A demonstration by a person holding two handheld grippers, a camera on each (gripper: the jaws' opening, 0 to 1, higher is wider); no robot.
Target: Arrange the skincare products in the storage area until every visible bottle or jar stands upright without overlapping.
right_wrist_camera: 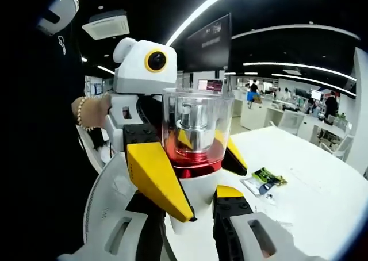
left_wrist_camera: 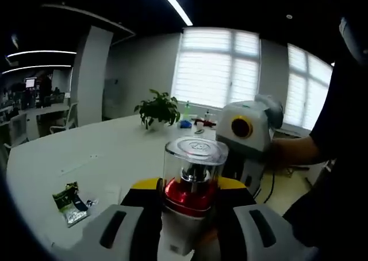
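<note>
A skincare bottle (left_wrist_camera: 193,183) with a clear cap, a red collar and a white body stands upright in the air above the white table (left_wrist_camera: 86,152). My left gripper (left_wrist_camera: 191,199) is shut on it, with a yellow-tipped jaw on each side of the red collar. In the right gripper view the same bottle (right_wrist_camera: 194,137) sits dead ahead, with the left gripper (right_wrist_camera: 192,168) pinching its collar from behind. My right gripper (right_wrist_camera: 190,218) holds the white lower body between its black jaws. The right gripper's housing (left_wrist_camera: 247,137), held by a hand, is beside the bottle.
A green sachet (left_wrist_camera: 70,202) lies on the table near its front-left edge and appears again (right_wrist_camera: 263,180) beside the bottle. A potted plant (left_wrist_camera: 157,109) and a few small items (left_wrist_camera: 195,123) stand at the far edge. The person's dark sleeve (right_wrist_camera: 40,129) is close by.
</note>
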